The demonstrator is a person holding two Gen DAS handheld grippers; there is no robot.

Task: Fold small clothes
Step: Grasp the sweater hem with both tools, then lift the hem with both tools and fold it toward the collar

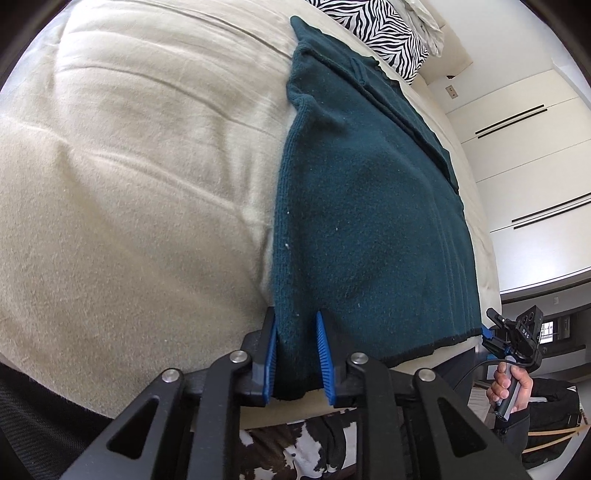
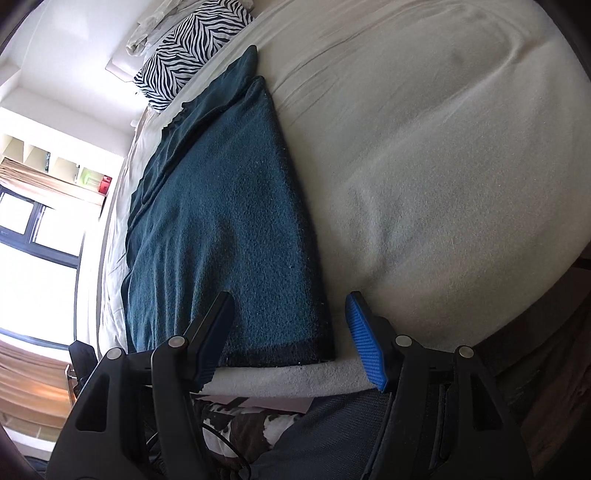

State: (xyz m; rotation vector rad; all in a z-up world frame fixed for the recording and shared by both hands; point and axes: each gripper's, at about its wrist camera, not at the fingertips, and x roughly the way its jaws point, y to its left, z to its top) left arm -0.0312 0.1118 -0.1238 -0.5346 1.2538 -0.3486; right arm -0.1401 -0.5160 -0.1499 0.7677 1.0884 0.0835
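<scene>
Now the dark teal knitted garment (image 1: 362,221) lies spread lengthwise on the cream-covered bed (image 1: 129,166), its hem at the near edge and its far end reaching toward a zebra-striped pillow (image 1: 380,33). The left gripper (image 1: 295,354) has its blue-padded jaws drawn in on the near left corner of the hem, with the knit bunched between them, so it appears to be grasping that corner. The right gripper (image 2: 291,339), held in a person's hand (image 1: 508,387), stands with its jaws apart, straddling the near right corner: one finger rests over the knit, the other over bare bedding, and nothing is pinched.

Judging from this, the step in hand is taking both hem corners for a fold. Next, the right gripper would need to clench on its corner; then both could lift together and carry the hem toward the far end.
</scene>
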